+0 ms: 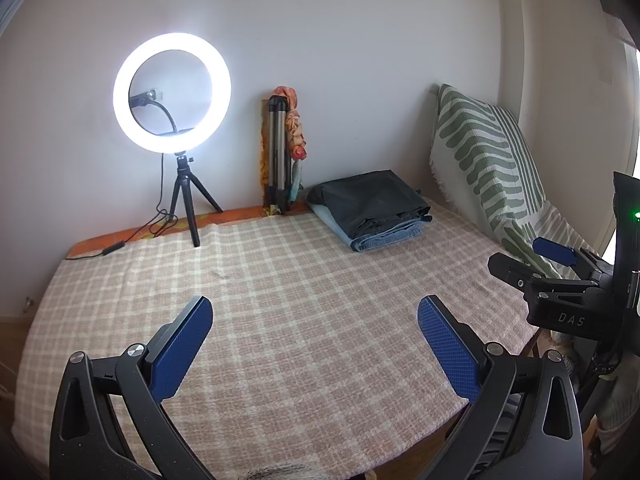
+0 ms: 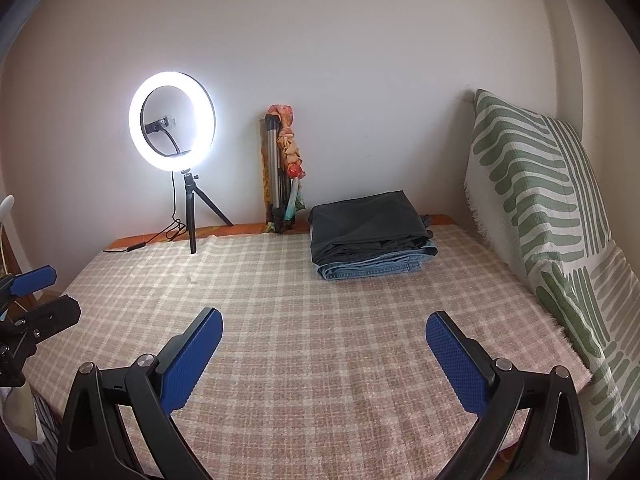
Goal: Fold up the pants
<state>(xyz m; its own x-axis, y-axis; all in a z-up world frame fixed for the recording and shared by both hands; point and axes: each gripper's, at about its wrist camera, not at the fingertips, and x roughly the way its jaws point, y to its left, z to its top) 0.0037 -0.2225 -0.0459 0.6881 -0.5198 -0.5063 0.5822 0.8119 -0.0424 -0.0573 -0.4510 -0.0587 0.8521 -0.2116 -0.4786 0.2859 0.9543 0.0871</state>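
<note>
Two folded pants lie stacked at the back of the checked cloth [image 1: 280, 300] [image 2: 320, 340]: dark grey pants [image 1: 370, 202] [image 2: 366, 224] on top of blue jeans [image 1: 384, 238] [image 2: 376, 268]. My left gripper [image 1: 315, 318] hovers over the cloth's front part, open, with nothing between its blue pads. My right gripper [image 2: 324, 330] is likewise open and empty, well short of the stack. The left wrist view shows the right gripper from the side at the right edge [image 1: 532, 258]; the right wrist view shows the left one at the left edge [image 2: 52, 288].
A lit ring light [image 1: 172, 94] [image 2: 172, 120] on a small tripod stands at the back left, its cable trailing left. A folded tripod wrapped in patterned cloth [image 1: 286, 148] [image 2: 282, 168] leans on the wall. A green-striped cushion [image 1: 488, 160] [image 2: 540, 208] lines the right side.
</note>
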